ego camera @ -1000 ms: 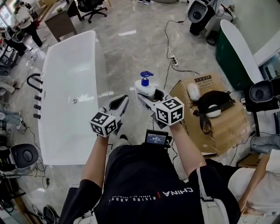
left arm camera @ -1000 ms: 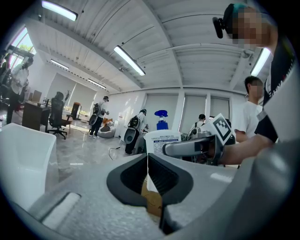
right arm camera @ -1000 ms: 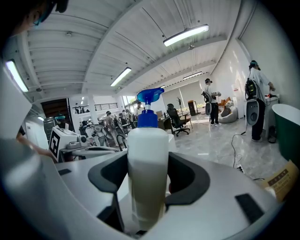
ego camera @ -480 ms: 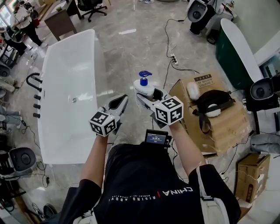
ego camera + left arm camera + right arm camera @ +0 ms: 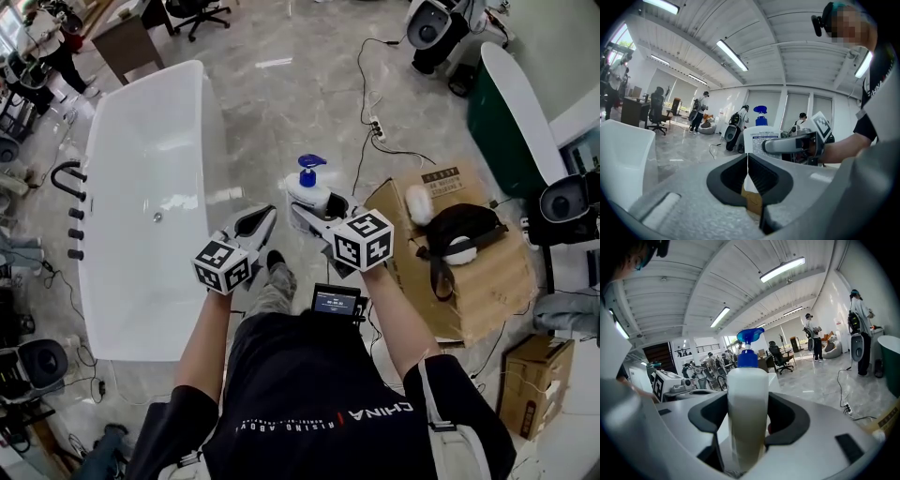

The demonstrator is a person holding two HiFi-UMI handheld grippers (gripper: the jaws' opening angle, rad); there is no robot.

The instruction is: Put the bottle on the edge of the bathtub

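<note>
My right gripper (image 5: 311,212) is clamped on the pump bottle (image 5: 747,408), which stands upright between the pads. My left gripper (image 5: 257,221), jaws together and empty, hangs just beside it, nearer the tub. The bathtub (image 5: 212,141) lies further left, so I judge the bottle must travel leftward to its rim.

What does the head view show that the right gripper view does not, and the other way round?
Only the head view shows the inside of the bathtub with its drain and the black tap beside it. Only the right gripper view shows the ceiling lights and the pads pressing on the sides of the bottle. Both show the bottle held upright in the right gripper.
</note>
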